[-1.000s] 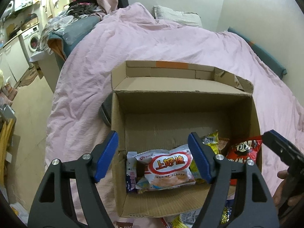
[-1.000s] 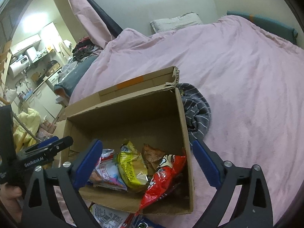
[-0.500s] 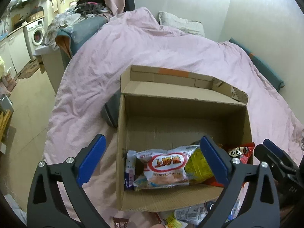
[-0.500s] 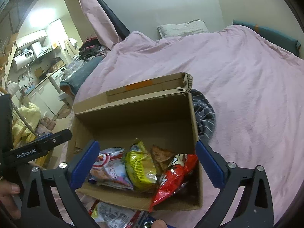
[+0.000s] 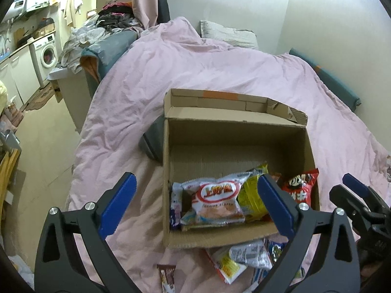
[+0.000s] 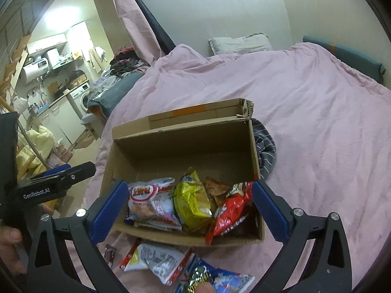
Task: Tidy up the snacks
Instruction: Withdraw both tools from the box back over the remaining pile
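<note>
An open cardboard box sits on a pink bed. Inside lie a white shrimp-flakes bag, a yellow bag and a red bag. More snack packets lie on the cover in front of the box, with a small brown packet to their left. My left gripper is open and empty above the box's near left side. My right gripper is open and empty above the box's near edge.
The pink bed cover spreads around the box. Grey striped cloth lies against the box's right side, dark grey cloth against its left. A pillow is at the headboard. The floor and washing machine are left.
Both grippers have pulled back and up from the box, so the loose packets in front of it come into view. Both stay open and empty.
</note>
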